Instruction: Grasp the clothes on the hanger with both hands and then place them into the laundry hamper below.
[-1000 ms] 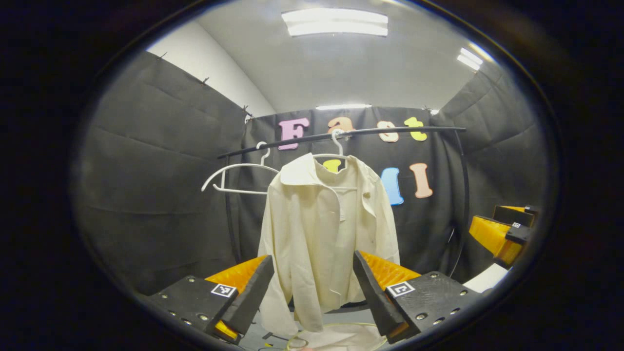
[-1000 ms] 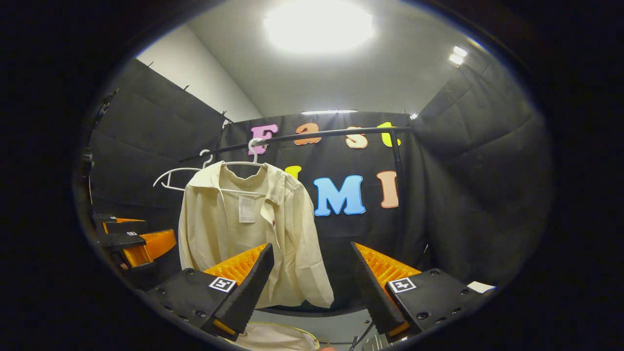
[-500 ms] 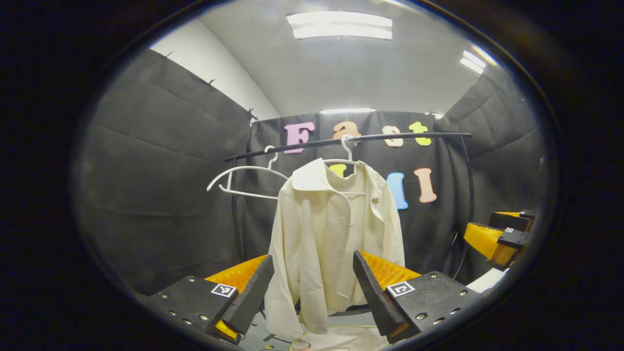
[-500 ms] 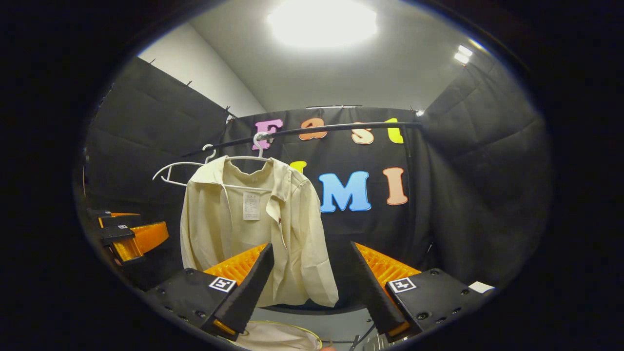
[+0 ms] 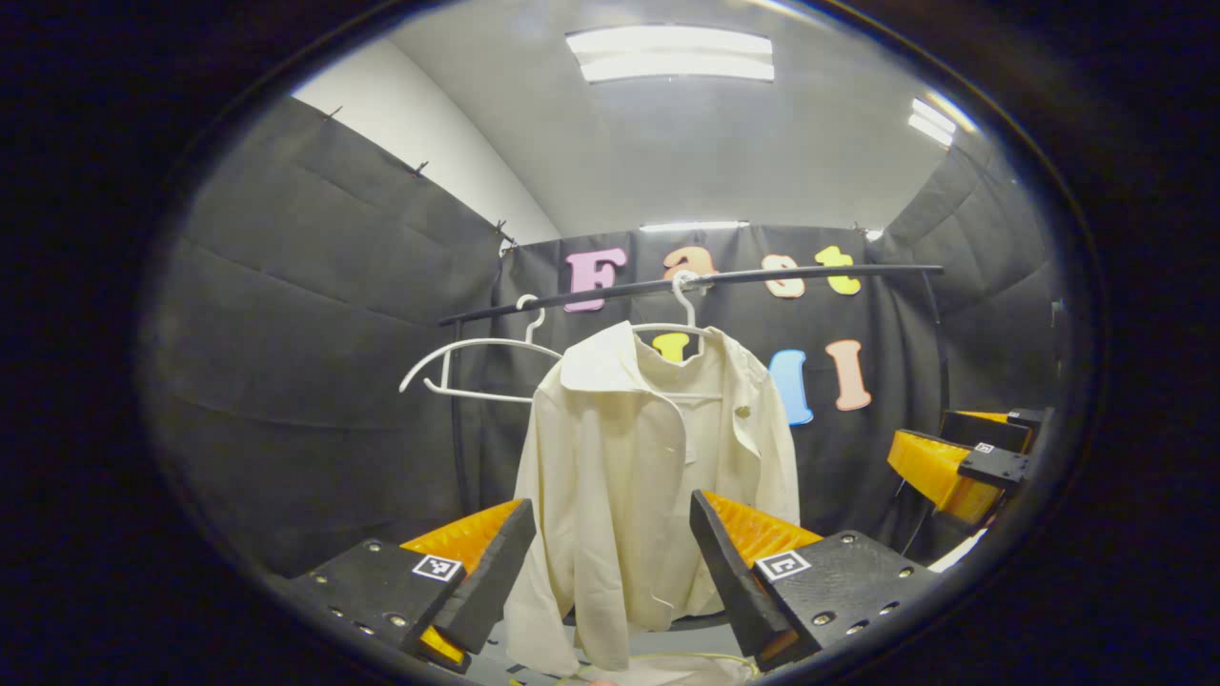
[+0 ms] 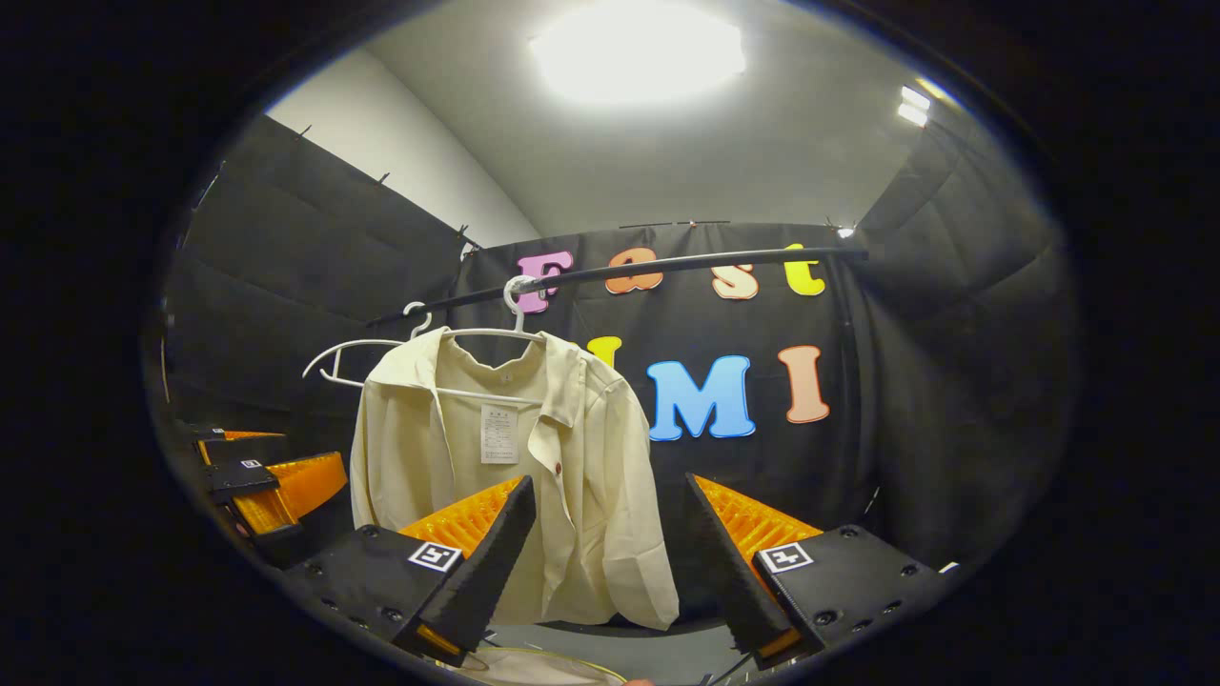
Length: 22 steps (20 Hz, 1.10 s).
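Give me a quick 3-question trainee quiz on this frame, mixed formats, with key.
1. True or false: the cream shirt already lies in the hamper.
2. Multiple choice: how many white hangers are on the black rail? A) one B) two C) three
3. Short answer: what state are the left gripper and the right gripper in?

Key
1. False. The shirt hangs on its hanger from the rail; neither gripper touches it.
2. B. One carries the shirt, and an empty hanger hangs beside it.
3. Both are open, fingers spread with nothing between them, pointed toward the shirt.
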Tool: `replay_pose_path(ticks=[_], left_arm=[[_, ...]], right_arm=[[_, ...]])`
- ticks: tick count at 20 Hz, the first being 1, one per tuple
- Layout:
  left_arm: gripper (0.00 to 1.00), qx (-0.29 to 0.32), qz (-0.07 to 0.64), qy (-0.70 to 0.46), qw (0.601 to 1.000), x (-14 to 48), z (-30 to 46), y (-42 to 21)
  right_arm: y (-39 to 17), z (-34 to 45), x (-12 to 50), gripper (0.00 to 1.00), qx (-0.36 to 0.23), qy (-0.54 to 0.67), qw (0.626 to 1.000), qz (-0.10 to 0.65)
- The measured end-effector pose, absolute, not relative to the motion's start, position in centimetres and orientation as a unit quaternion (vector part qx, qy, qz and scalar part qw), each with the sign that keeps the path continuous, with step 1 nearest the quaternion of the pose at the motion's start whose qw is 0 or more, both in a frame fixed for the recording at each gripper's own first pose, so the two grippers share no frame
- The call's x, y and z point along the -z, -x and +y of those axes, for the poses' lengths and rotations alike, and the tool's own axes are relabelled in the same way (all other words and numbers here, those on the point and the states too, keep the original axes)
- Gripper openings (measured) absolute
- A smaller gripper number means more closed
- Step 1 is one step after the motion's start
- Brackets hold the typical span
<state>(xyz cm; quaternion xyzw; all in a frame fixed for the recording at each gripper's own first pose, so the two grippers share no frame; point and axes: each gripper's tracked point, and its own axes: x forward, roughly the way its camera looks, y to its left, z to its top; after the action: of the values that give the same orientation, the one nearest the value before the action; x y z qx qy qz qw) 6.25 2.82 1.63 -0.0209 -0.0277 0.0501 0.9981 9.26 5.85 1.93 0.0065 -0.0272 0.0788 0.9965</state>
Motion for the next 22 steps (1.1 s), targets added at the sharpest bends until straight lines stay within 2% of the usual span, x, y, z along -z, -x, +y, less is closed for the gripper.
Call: replay_pose_path(ticks=[10,17,22], left_arm=[[0.95,-0.095,-0.011,0.032,0.995,0.0,-1.2,-16.0],[0.95,-0.129,0.004,0.027,0.991,1.9,-0.1,-20.8],[0.95,-0.136,0.009,0.016,0.991,2.5,0.0,-23.3]], right_arm=[[-17.7,7.6,-0.5,0.98,-0.178,-0.031,0.983,-0.010],[-22.5,10.8,0.9,0.98,-0.224,-0.044,0.974,0.000],[-25.9,12.8,2.8,0.97,-0.236,-0.051,0.970,0.025]])
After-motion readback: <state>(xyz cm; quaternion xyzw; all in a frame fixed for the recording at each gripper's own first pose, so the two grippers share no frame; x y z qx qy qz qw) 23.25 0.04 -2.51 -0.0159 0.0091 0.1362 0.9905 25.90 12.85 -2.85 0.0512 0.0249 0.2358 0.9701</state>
